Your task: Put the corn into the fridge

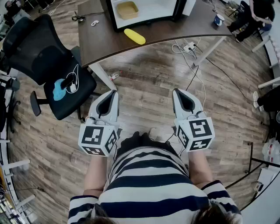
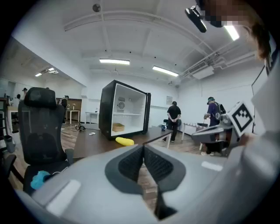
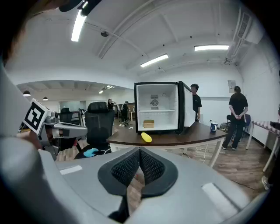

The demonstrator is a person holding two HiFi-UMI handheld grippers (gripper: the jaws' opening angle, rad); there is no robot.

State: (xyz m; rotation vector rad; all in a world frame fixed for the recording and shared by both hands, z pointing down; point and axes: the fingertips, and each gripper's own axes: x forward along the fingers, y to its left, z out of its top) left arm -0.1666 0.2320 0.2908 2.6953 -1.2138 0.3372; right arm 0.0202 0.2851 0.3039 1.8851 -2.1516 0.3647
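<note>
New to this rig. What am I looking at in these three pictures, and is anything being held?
No robot: a person holds a two-finger gripper in each hand. The head view looks down from the person's head at the left gripper and right gripper. The other two views come from a camera on each gripper, looking along its fingers. Ahead, a brown table carries an open fridge, with the yellow corn lying in front of it and a small box inside. Both grippers' fingers are together, holding nothing.
</note>
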